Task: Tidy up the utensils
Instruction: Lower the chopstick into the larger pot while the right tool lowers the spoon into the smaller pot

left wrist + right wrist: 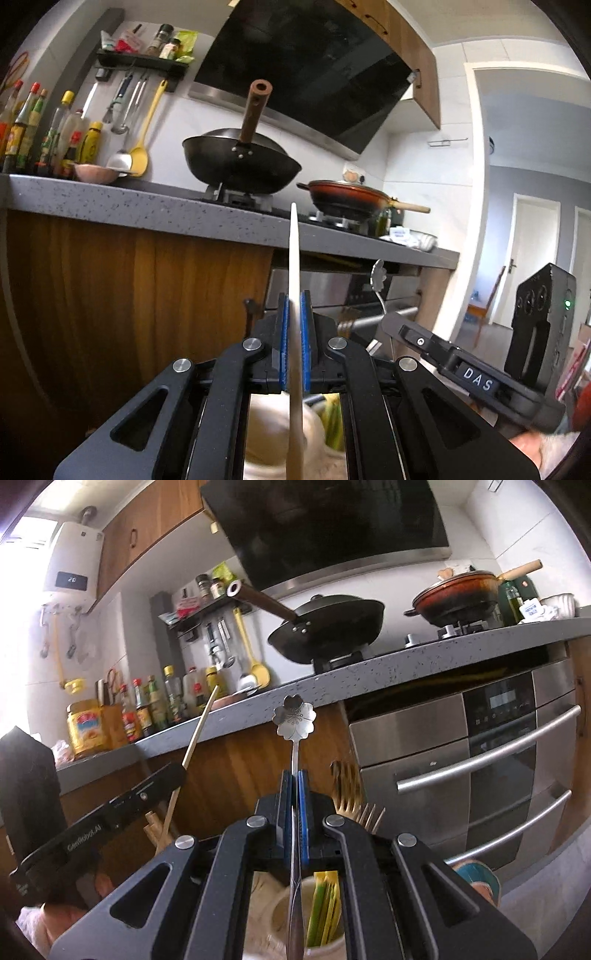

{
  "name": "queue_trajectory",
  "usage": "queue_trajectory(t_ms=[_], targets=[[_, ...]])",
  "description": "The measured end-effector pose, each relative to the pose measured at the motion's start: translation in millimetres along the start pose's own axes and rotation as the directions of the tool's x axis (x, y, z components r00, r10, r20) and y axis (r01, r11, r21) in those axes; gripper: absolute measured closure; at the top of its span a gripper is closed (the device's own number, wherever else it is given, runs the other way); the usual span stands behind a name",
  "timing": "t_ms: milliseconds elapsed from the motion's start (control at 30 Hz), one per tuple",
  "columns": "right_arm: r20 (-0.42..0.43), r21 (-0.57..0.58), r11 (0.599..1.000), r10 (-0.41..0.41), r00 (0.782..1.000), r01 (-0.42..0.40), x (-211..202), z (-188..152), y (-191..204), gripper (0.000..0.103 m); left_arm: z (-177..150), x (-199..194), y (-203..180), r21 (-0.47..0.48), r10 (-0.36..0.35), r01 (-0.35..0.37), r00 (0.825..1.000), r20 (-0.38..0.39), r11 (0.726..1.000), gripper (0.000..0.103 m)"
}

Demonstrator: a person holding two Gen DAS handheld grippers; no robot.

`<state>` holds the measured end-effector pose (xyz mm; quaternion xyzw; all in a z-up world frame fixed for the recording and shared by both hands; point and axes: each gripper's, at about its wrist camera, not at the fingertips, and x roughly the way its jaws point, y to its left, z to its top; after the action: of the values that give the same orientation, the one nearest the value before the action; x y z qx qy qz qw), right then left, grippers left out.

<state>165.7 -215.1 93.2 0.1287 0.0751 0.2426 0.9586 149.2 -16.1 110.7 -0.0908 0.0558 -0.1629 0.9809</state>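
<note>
Jaws: our left gripper [294, 317] clamps a pale chopstick [294, 251] | right gripper [294, 794] pinches the flower spoon [294, 718] — both upright above our pads | risk: 2 thin handles pivoting, missing the holder [280, 912] below.

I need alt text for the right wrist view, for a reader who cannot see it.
The right gripper is shut on a metal spoon with a flower-shaped bowl, held upright above a pale jar holding yellow-green sticks. Behind it, a grey counter carries a black wok and a red pan. The left gripper, at left, holds a chopstick.
</note>
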Motion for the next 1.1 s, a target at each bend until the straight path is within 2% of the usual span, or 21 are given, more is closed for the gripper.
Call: queue_trajectory(t_ms=[167,333,500,667,767,1100], targets=[[0.06,-0.054,0.994,-0.096,0.994,0.1,19,-10,2,0.1,-8,19,-6,0.064,0.058,-0.06,0.998,0.022,0.996,0.096],[0.101,-0.127,0.98,-0.141,0.985,0.154,28,-21,8,0.1,-18,22,-15,0.142,0.091,-0.102,0.993,0.079,0.985,0.096],[0.061,-0.152,0.979,-0.129,0.99,0.137,32,-28,7,0.099,-26,19,-20,0.182,0.091,-0.104,0.993,0.079,0.978,0.096],[0.028,-0.091,0.987,-0.129,0.991,0.131,14,-26,-3,0.099,-31,0,-18,0.162,0.05,-0.061,0.996,0.07,0.985,0.096],[0.021,-0.068,0.989,-0.127,0.992,0.128,-1,-30,-8,0.1,-37,-16,-18,0.166,0.049,-0.06,0.996,0.072,0.984,0.096],[-0.026,-0.022,0.994,-0.111,0.994,0.11,-27,-52,-16,0.1,-62,-46,-13,0.146,0.054,-0.052,0.998,-0.011,0.988,0.096]])
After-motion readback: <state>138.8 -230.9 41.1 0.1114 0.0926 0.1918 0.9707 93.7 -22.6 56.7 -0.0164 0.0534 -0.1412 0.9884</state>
